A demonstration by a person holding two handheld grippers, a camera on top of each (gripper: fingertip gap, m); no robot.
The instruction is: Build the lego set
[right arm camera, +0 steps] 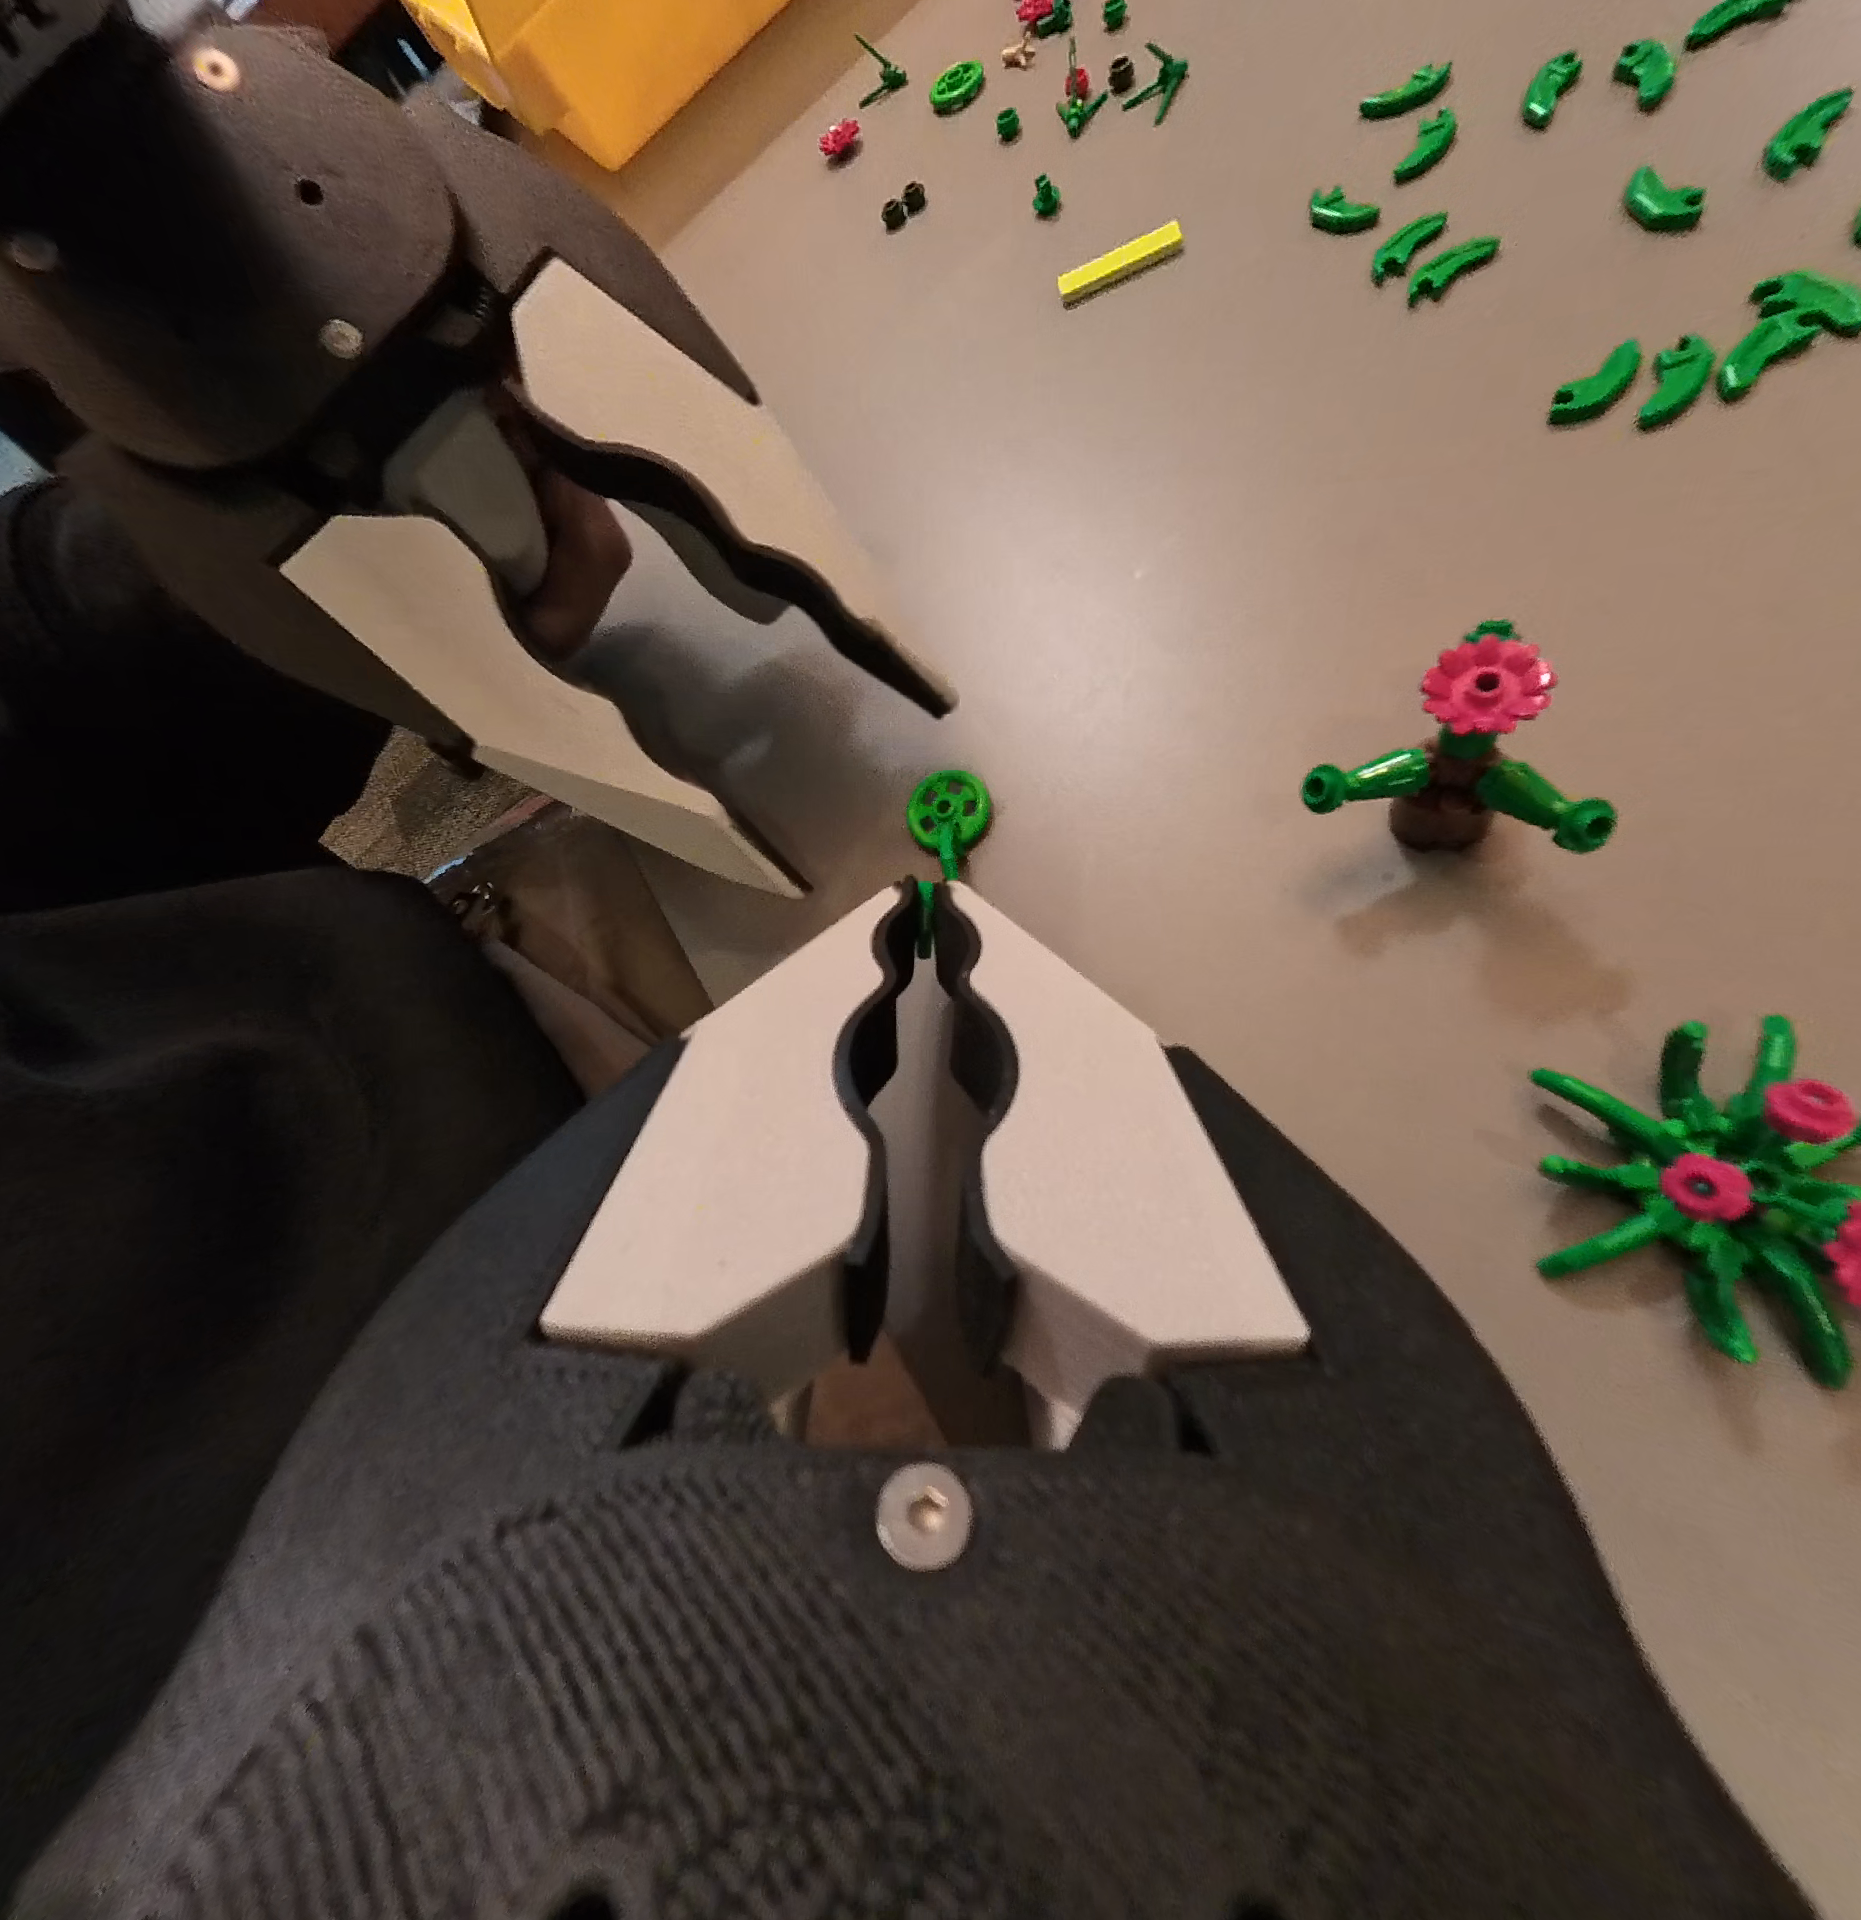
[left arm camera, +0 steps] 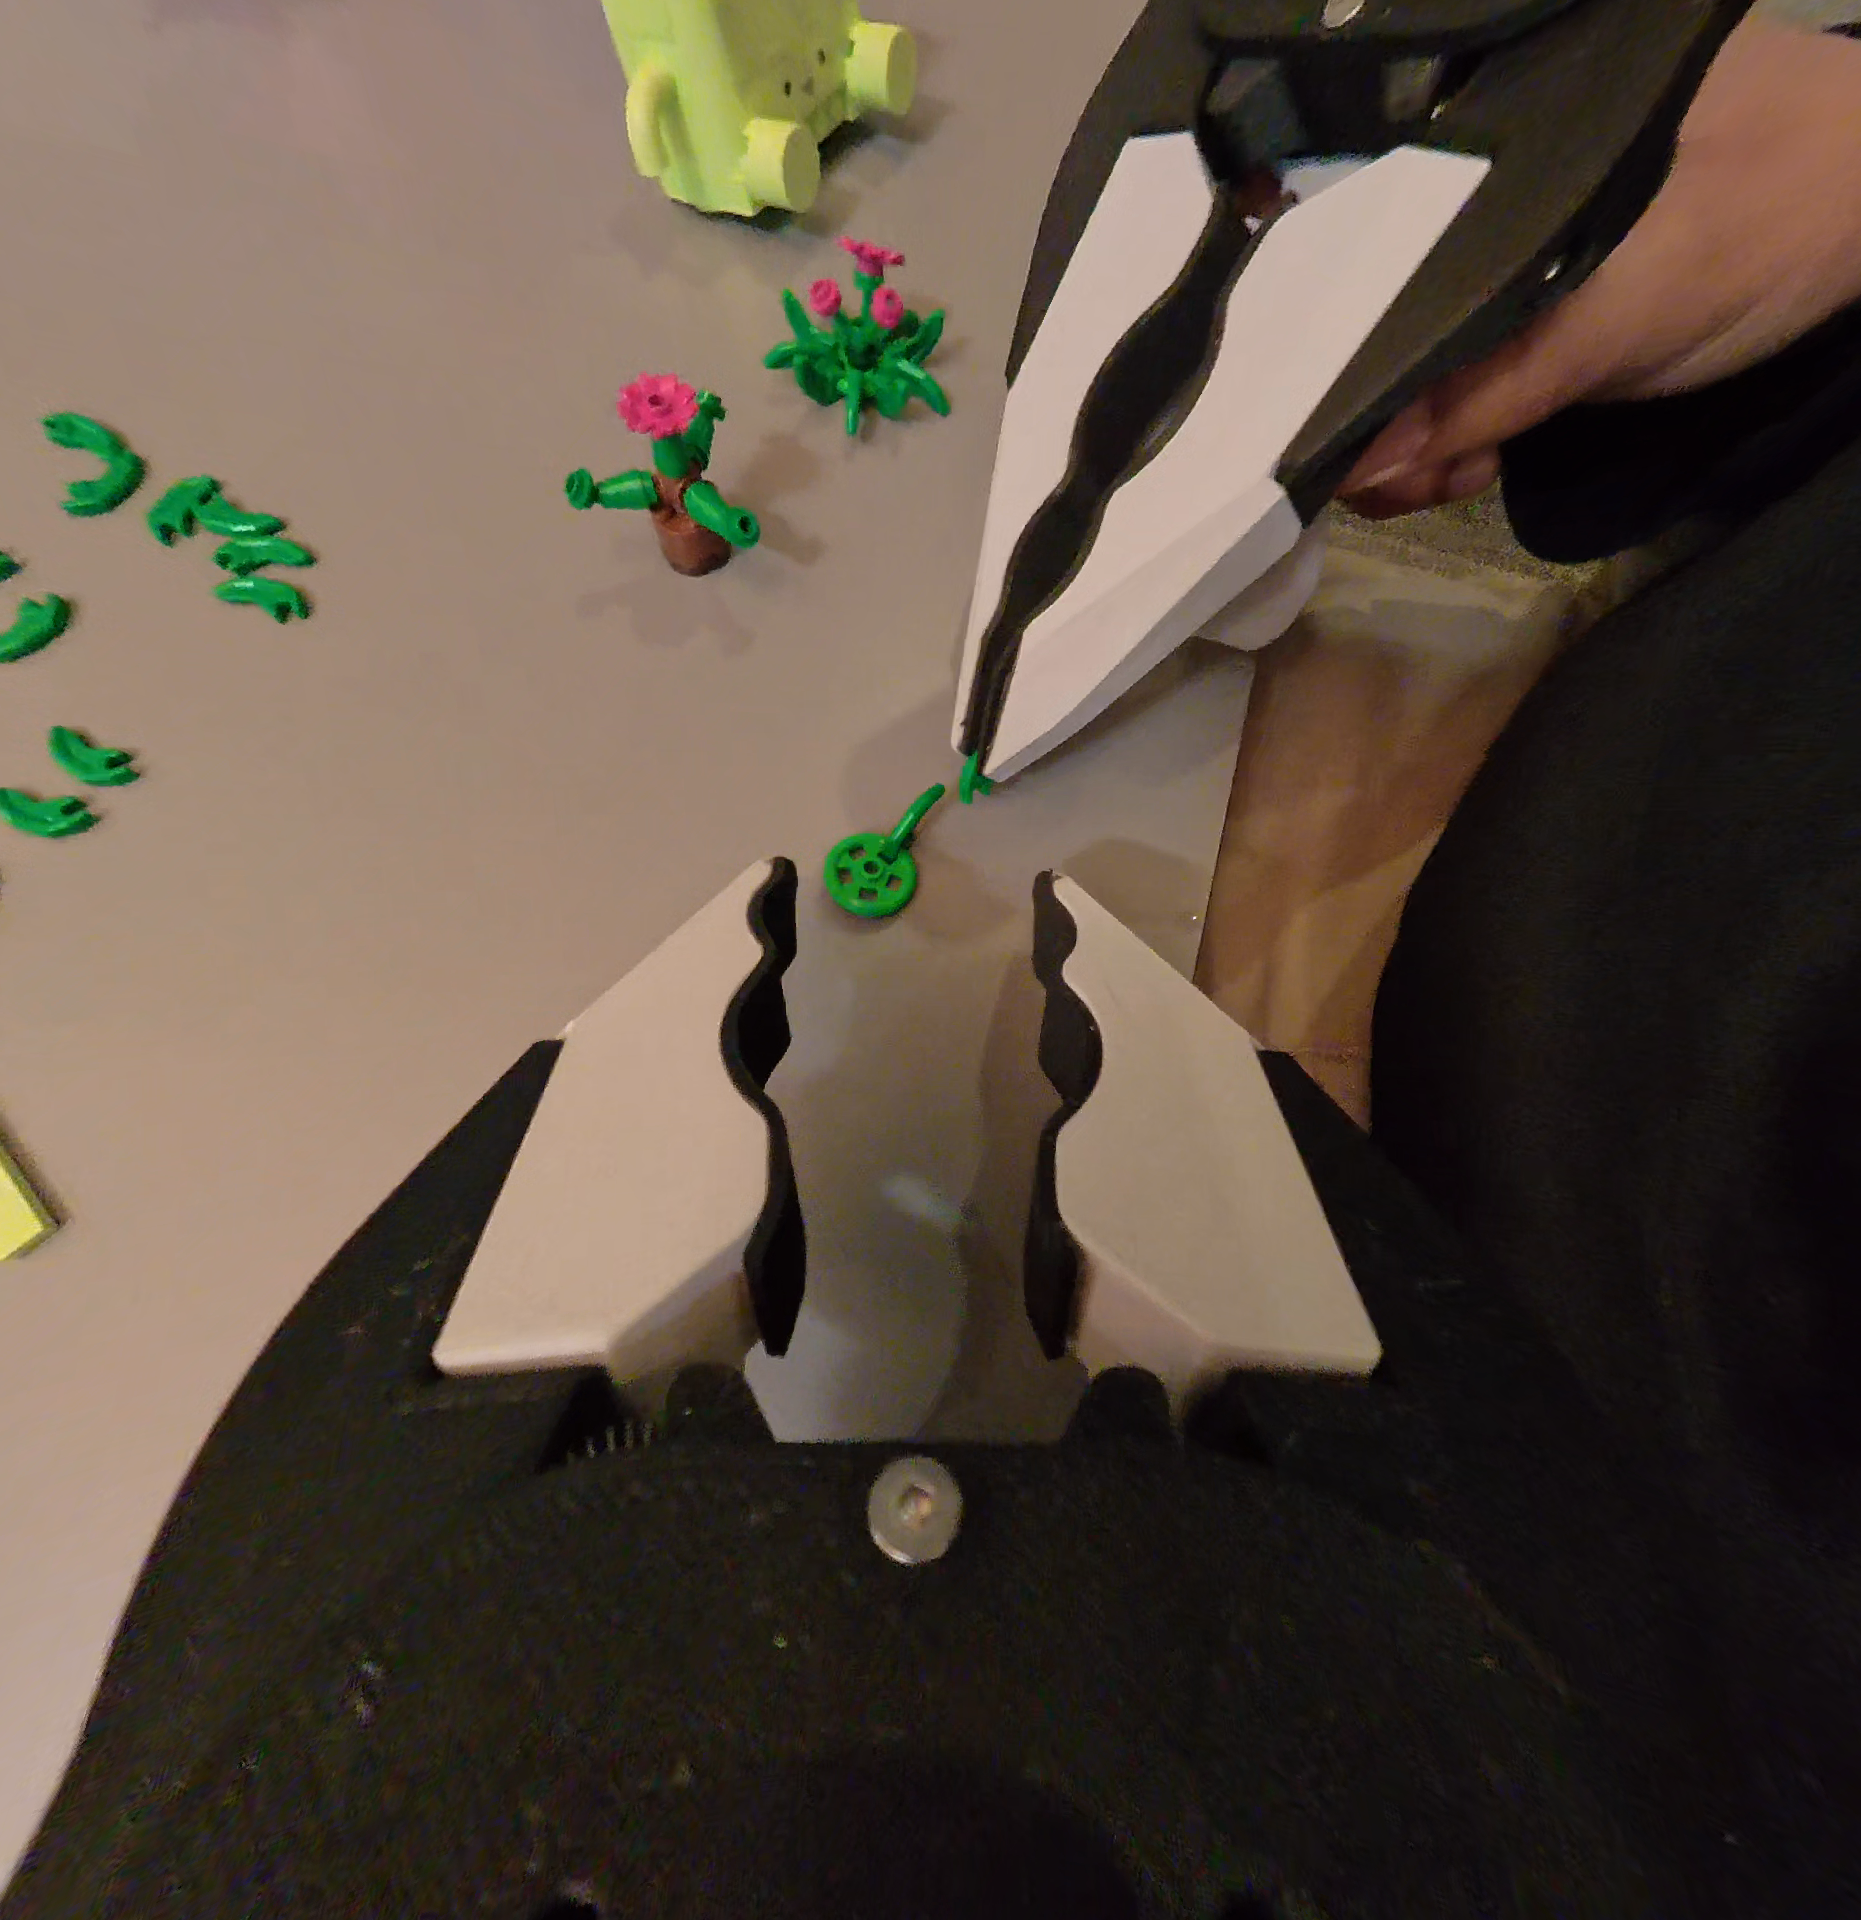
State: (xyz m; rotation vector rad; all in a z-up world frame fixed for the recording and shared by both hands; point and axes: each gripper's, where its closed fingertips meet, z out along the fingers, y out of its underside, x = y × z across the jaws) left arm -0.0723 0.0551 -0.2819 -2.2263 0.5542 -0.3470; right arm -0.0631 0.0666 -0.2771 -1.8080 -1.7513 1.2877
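A green round wheel-like piece on a thin green stem (left arm camera: 872, 871) (right arm camera: 949, 808) lies near the table's near edge. My right gripper (right arm camera: 922, 891) (left arm camera: 976, 771) is shut on the stem's end, with the wheel sticking out past its tips. My left gripper (left arm camera: 913, 875) (right arm camera: 874, 800) is open and empty, its fingertips either side of the wheel piece. A brown stump with green arms and a pink flower (left arm camera: 668, 480) (right arm camera: 1458, 756) stands on the table. A leafy green plant with pink blooms (left arm camera: 861, 335) (right arm camera: 1726, 1195) stands beyond it.
Several loose green leaf pieces (left arm camera: 242, 540) (right arm camera: 1674, 301) lie scattered. A lime-green block figure (left arm camera: 760, 94) stands at the back. A yellow-green flat bar (right arm camera: 1119, 262) (left arm camera: 1, 1184), small loose parts (right arm camera: 1009, 94) and a yellow bin (right arm camera: 604, 62) are also there. A hand (left arm camera: 1653, 312) holds the right gripper. The grippers are tip to tip, or close to it. About 15 cm separates my left fingertips from the yellow-green flat bar (right arm camera: 1119, 262).
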